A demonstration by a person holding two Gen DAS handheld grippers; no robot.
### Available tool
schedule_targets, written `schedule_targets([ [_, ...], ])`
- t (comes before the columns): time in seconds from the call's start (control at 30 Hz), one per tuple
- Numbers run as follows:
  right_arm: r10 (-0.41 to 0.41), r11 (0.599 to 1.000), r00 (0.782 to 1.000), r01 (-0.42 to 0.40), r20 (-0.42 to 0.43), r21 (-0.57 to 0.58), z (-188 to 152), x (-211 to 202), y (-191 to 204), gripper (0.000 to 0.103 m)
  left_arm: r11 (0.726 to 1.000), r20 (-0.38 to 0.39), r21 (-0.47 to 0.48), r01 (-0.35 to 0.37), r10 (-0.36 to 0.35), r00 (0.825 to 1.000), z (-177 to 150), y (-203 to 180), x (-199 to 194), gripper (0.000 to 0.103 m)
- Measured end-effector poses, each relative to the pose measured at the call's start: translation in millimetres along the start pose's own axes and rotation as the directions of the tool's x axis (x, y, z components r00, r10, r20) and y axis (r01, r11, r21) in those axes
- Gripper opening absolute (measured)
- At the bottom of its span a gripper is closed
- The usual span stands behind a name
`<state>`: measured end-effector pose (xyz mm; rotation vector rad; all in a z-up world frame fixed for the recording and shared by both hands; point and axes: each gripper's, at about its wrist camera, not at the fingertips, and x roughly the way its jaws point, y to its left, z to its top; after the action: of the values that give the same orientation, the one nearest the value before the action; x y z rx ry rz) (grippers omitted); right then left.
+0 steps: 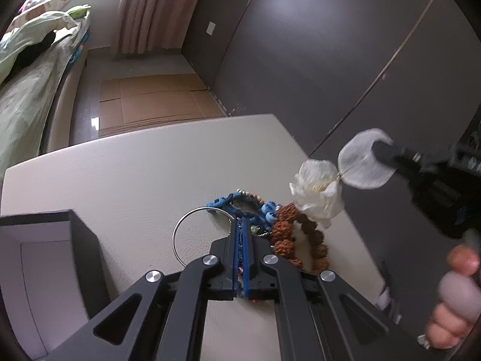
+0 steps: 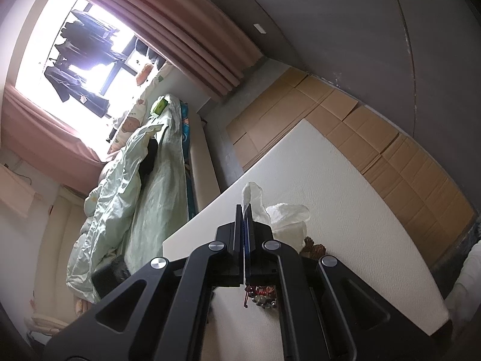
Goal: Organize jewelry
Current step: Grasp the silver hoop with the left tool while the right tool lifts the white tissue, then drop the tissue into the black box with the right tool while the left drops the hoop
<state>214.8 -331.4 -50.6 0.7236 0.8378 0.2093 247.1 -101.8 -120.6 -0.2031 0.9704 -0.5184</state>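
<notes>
lifting the white fabric flower ornament (image 1: 318,194) clamped in our right gripper (image 1: 379,152), left gripper (image 1: 240,231) pinching a beaded strand (image 1: 240,240); tangled bracelets (image 1: 288,234) could drag along.

Right gripper (image 2: 245,210): jaws pressed together on a thin white petal ornament (image 2: 251,194), lifted above the table.
White fabric flower (image 2: 288,221): just right of the fingers, joined to the petal.
Brown bead bracelet (image 2: 314,248): partly hidden behind the gripper.
Table (image 2: 345,186): white, textured.
Background: bed (image 2: 144,174), pink curtain (image 2: 192,48), cardboard (image 2: 375,138).
</notes>
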Motion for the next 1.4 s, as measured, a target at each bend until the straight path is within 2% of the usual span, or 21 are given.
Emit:
schedule_targets([
  [0.2, 0.018, 1.0, 1.0, -0.019, -0.009, -0.019, -3, -2, 5, 0.002, 0.997, 0.057, -0.06, 0.055, -0.051, 0.997, 2, 9, -36, 0.0],
  [0.37, 0.054, 0.997, 0.998, -0.055, -0.012, -0.05, -12, -6, 15, 0.002, 0.994, 0.12, -0.089, 0.07, -0.059, 0.991, -3, 16, -74, 0.0],
  [0.57, 0.127, 0.989, 0.992, -0.128, -0.024, -0.079, -28, -7, 34, 0.002, 0.992, 0.184, -0.116, 0.038, -0.016, 0.983, -11, 29, -118, 0.0],
  [0.77, 0.192, 0.975, 0.98, -0.196, -0.046, -0.106, -47, -1, 61, 0.002, 0.99, 0.214, -0.143, 0.006, 0.025, 0.977, -21, 43, -148, 0.0],
  [1.07, 0.269, 0.937, 0.96, -0.281, -0.082, -0.209, -78, 10, 108, 0.002, 0.973, 0.179, -0.225, -0.057, 0.099, 0.979, -38, 80, -156, 0.0],
  [1.4, 0.33, 0.905, 0.933, -0.356, -0.144, -0.231, -99, 35, 137, 0.002, 0.957, 0.171, -0.286, -0.052, 0.105, 0.98, -33, 101, -155, 0.0],
])
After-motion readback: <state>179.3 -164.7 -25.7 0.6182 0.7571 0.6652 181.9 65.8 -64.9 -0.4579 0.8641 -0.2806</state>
